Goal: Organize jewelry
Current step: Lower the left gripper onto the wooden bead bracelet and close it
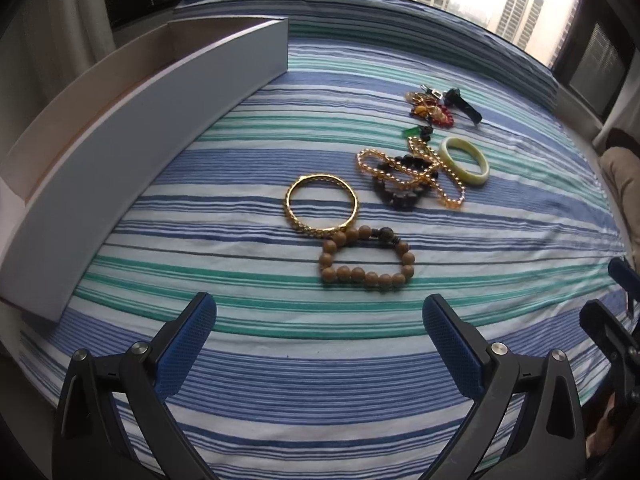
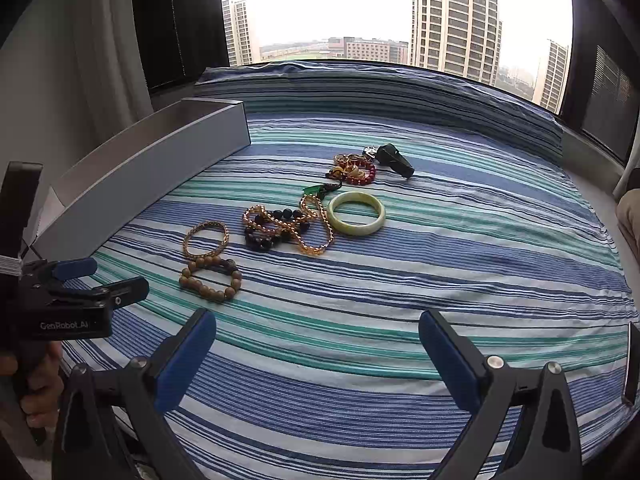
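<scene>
Nothing sorted yet: my left gripper and right gripper hover with fingers spread and empty; jewelry lies on the bed, box empty; next, I'd pinch the wooden bracelet

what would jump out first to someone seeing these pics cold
Probably the scatter of jewelry on the striped bedspread: a gold bangle touching a wooden bead bracelet nearest the left gripper, with a pale green bangle and tangled amber beads farther back. A long white open box lies along the left, and both the left and right gripper are open and empty.
</scene>
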The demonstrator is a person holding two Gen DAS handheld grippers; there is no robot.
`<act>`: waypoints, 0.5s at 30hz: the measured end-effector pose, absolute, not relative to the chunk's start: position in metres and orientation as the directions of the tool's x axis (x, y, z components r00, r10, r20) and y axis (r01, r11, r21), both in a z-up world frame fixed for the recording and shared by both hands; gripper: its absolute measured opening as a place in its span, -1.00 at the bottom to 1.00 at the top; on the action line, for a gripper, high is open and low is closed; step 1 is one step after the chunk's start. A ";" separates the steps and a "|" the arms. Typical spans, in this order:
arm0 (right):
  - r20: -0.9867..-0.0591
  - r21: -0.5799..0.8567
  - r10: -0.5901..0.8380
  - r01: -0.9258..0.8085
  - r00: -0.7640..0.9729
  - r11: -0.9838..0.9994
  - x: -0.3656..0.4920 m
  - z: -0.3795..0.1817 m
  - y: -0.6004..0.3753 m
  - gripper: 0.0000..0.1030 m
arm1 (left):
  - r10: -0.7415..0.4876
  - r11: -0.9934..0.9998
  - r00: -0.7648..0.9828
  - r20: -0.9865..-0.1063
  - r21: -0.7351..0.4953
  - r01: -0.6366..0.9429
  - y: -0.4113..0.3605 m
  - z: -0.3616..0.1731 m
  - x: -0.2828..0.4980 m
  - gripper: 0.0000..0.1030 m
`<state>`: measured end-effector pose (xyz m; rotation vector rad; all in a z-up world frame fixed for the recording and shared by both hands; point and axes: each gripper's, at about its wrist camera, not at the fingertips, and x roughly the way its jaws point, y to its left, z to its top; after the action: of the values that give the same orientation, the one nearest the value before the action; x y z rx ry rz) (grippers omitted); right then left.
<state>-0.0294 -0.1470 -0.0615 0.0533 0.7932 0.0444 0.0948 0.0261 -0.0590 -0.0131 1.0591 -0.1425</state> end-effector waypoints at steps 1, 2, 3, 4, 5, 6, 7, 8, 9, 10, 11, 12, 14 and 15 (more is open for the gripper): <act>-0.713 0.065 0.060 -0.020 0.699 0.998 -0.029 -0.063 -0.149 1.00 | -0.125 0.990 0.472 -0.873 -0.081 0.113 0.025 -0.061 0.098 0.99; -0.716 0.066 0.060 -0.017 0.695 0.998 -0.029 -0.064 -0.151 1.00 | -0.128 0.990 0.461 -0.878 -0.084 0.116 0.024 -0.064 0.101 0.99; -0.722 0.067 0.058 -0.013 0.690 0.998 -0.028 -0.066 -0.154 1.00 | -0.128 0.990 0.449 -0.884 -0.083 0.118 0.022 -0.067 0.104 0.99; -0.728 0.069 0.055 -0.007 0.684 0.998 -0.027 -0.069 -0.157 1.00 | -0.127 0.989 0.438 -0.890 -0.081 0.121 0.021 -0.070 0.107 0.99; -0.733 0.071 0.051 0.001 0.678 0.997 -0.026 -0.071 -0.160 1.00 | -0.122 0.989 0.428 -0.895 -0.076 0.123 0.019 -0.073 0.111 0.99; -0.739 0.074 0.048 0.010 0.672 0.997 -0.024 -0.073 -0.163 1.00 | -0.113 0.990 0.415 -0.903 -0.068 0.120 0.018 -0.078 0.115 0.99; -0.744 0.077 0.045 0.018 0.667 0.997 -0.023 -0.075 -0.167 1.00 | -0.099 0.992 0.401 -0.911 -0.058 0.113 0.016 -0.083 0.121 0.99; -0.748 0.081 0.043 0.026 0.663 0.996 -0.022 -0.077 -0.170 1.00 | -0.090 0.993 0.387 -0.918 -0.054 0.105 0.016 -0.088 0.127 0.98; -0.751 0.086 0.042 0.034 0.659 0.996 -0.021 -0.078 -0.172 1.00 | -0.088 0.994 0.377 -0.922 -0.055 0.099 0.016 -0.092 0.133 0.96; -0.753 0.090 0.042 0.039 0.657 0.995 -0.020 -0.079 -0.174 1.00 | -0.087 0.994 0.369 -0.925 -0.058 0.091 0.016 -0.096 0.138 0.93; -0.754 0.092 0.042 0.042 0.656 0.995 -0.020 -0.080 -0.175 1.00 | -0.088 0.995 0.362 -0.928 -0.061 0.084 0.017 -0.100 0.143 0.85; -0.754 0.094 0.043 0.043 0.656 0.995 -0.021 -0.080 -0.176 1.00 | -0.087 0.995 0.353 -0.932 -0.063 0.079 0.016 -0.103 0.147 0.69; -0.754 0.095 0.045 0.041 0.655 0.995 -0.021 -0.081 -0.177 1.00 | -0.086 0.995 0.326 -0.941 -0.066 0.074 0.014 -0.112 0.154 0.44; -0.755 0.095 0.045 0.040 0.654 0.995 -0.021 -0.082 -0.177 1.00 | -0.080 0.995 0.313 -0.946 -0.060 0.074 0.012 -0.115 0.155 0.34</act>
<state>-0.0208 -0.1768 -0.0817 0.1061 0.8588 0.0030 0.1554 0.0121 -0.1152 -0.0057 1.2487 -0.1018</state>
